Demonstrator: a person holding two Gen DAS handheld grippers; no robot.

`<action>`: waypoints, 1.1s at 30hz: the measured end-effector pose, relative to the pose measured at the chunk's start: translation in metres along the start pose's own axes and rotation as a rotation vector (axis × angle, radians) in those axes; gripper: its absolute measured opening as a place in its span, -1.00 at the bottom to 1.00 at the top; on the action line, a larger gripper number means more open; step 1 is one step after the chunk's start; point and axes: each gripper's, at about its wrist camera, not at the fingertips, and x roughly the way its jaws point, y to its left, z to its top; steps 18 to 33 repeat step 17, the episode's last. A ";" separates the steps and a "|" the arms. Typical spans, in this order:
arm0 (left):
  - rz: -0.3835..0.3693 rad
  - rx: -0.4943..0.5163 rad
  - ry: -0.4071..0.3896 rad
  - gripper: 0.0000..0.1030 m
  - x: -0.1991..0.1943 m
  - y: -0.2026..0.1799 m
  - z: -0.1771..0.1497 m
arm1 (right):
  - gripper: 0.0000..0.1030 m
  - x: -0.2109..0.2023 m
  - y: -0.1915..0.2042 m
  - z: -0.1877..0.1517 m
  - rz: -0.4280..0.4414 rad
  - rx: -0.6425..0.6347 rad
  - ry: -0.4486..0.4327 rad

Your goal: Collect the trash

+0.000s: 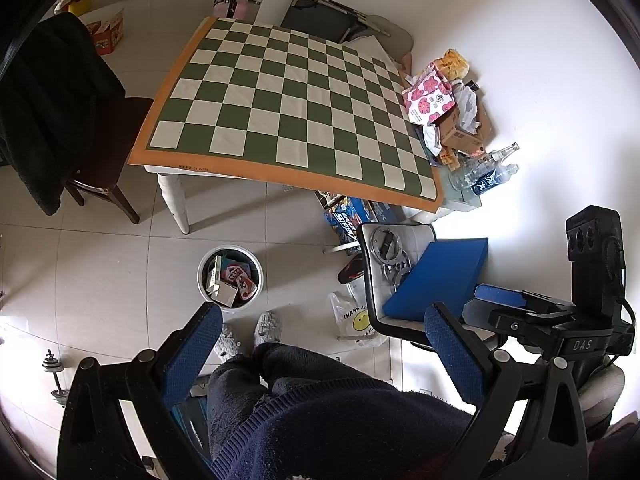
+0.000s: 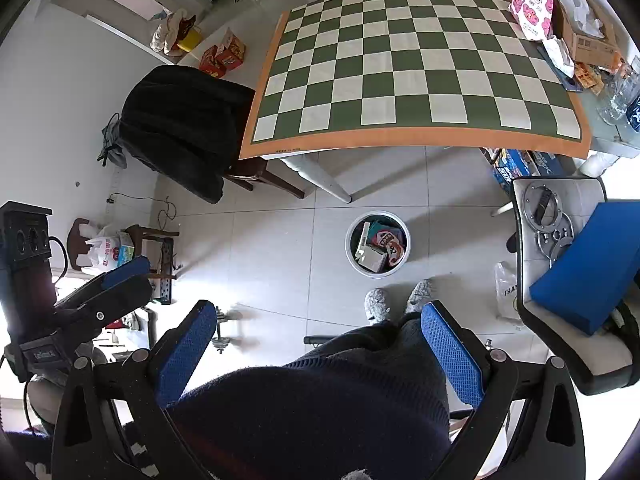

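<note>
A white round bin (image 1: 230, 278) stands on the tiled floor in front of the table and holds several boxes and wrappers; it also shows in the right wrist view (image 2: 377, 244). A heap of trash (image 1: 448, 100) with a pink flowered bag, cardboard and plastic bottles lies at the table's right edge, and shows in the right wrist view (image 2: 560, 24). My left gripper (image 1: 324, 344) is open and empty, held high over the person's legs. My right gripper (image 2: 320, 340) is open and empty too; it shows in the left wrist view (image 1: 504, 300).
The table carries a green and white checkered cloth (image 1: 288, 96). A dark chair with a black coat (image 2: 180, 128) stands at its left. A white chair with a blue cushion (image 2: 588, 264) and metal rings is on the right. A plastic bag (image 1: 356, 320) lies on the floor.
</note>
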 end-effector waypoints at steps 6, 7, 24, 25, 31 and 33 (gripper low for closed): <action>0.000 0.001 -0.001 1.00 -0.001 0.000 0.001 | 1.00 0.000 0.002 0.001 0.001 -0.002 0.000; 0.000 0.000 -0.001 1.00 -0.001 0.001 0.001 | 1.00 0.000 0.002 0.001 0.000 -0.002 0.000; 0.000 0.001 0.000 1.00 -0.003 0.004 0.002 | 1.00 0.000 0.004 0.002 0.003 -0.001 0.001; 0.000 0.001 0.000 1.00 -0.003 0.004 0.002 | 1.00 0.000 0.004 0.002 0.003 -0.001 0.001; 0.000 0.001 0.000 1.00 -0.003 0.004 0.002 | 1.00 0.000 0.004 0.002 0.003 -0.001 0.001; 0.000 0.001 0.000 1.00 -0.003 0.004 0.002 | 1.00 0.000 0.004 0.002 0.003 -0.001 0.001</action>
